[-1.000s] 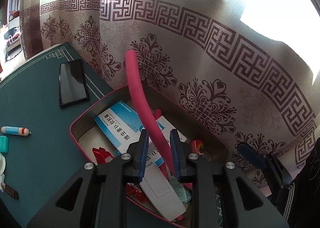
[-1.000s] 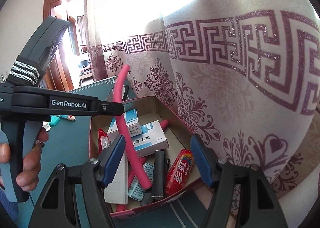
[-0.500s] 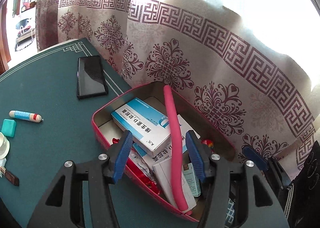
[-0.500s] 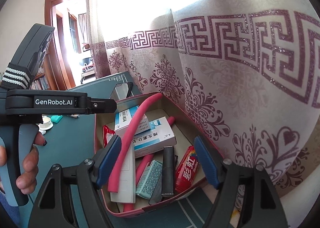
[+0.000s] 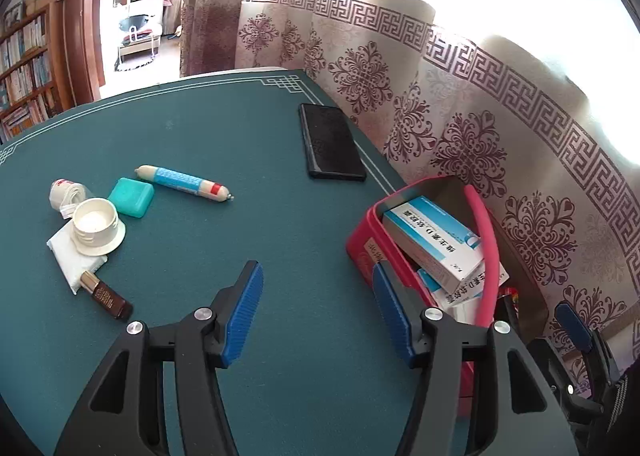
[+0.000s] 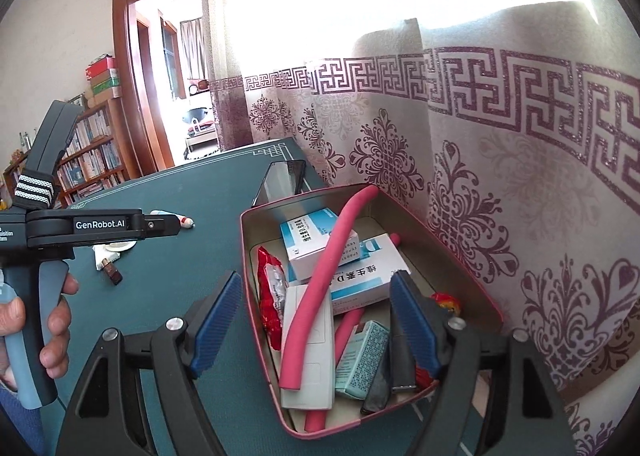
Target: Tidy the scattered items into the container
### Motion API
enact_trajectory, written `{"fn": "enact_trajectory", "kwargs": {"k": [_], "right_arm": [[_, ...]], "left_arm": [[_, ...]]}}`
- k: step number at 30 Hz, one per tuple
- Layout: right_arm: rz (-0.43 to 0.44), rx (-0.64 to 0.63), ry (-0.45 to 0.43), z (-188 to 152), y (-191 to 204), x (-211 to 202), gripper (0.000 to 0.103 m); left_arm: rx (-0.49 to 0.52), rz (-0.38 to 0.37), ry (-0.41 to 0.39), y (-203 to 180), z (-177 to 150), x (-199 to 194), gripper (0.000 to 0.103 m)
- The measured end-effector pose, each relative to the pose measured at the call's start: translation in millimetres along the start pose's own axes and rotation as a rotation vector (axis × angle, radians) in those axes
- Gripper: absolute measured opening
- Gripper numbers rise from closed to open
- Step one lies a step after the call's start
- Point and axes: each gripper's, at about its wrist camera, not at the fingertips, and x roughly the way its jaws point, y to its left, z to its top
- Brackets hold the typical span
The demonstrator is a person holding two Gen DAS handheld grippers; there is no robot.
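Lying slanted across the boxes, a long pink foam stick (image 6: 328, 280) rests inside the red tin (image 6: 256, 320) on the green desk (image 5: 240, 160). The left tool (image 5: 318, 310), open and empty, sits beside it.

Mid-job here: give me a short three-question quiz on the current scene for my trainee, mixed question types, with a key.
1. True or false: the left gripper is holding the pink foam tube.
2. Multiple choice: where does the black phone lie? A) inside the red tin B) on the green table, near the curtain C) under the white cap
3. Fill in: the brown bottle lies beside a white ____.

Key
1. False: both jaws stand apart over bare table, and the tube rests in the tin.
2. B
3. packet, partly under the cap.
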Motion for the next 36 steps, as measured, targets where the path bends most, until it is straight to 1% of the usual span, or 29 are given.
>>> {"fn": "enact_trajectory", "kwargs": {"k": [5,10,14,17,21,26,32,36], "right_arm": [[0.067,-0.045,0.027,-2.1,29.5,9.2,0.080],[0.163,-0.075,0.092,-6.7,60.0,31.4,0.080],[0.236,-0.089,0.152,-9.1,85.5,52.2,0.080],[0.276,-0.116,0.186,-10.4,107.3,64.6,0.080],[0.321,-0.161,0.213,-10.7,133.7,80.4,0.080],[0.378,-0.204,0.252,-8.6,164.1,102.5,0.080],[0.404,-0.272,0.279,-7.7,198.9,122.7,0.080],[0.425,-0.333,0.293,-10.3,222.4,136.6,0.080]], "left_arm": [[-0.096,0.072,0.007,54.0,-9.2,-3.6,0.061],[-0.192,0.159,-0.004,110.4,-20.4,-14.1,0.061],[-0.229,0.268,-0.007,147.8,-28.2,-21.7,0.061],[-0.255,0.316,-0.001,171.6,-33.5,-25.0,0.061],[-0.296,0.333,0.008,195.2,-40.2,-26.9,0.061],[-0.328,0.339,0.006,210.5,-48.4,-27.9,0.061],[-0.330,0.344,0.001,218.5,-52.9,-29.0,0.061],[-0.363,0.344,-0.003,227.3,-54.8,-29.4,0.061]]}}
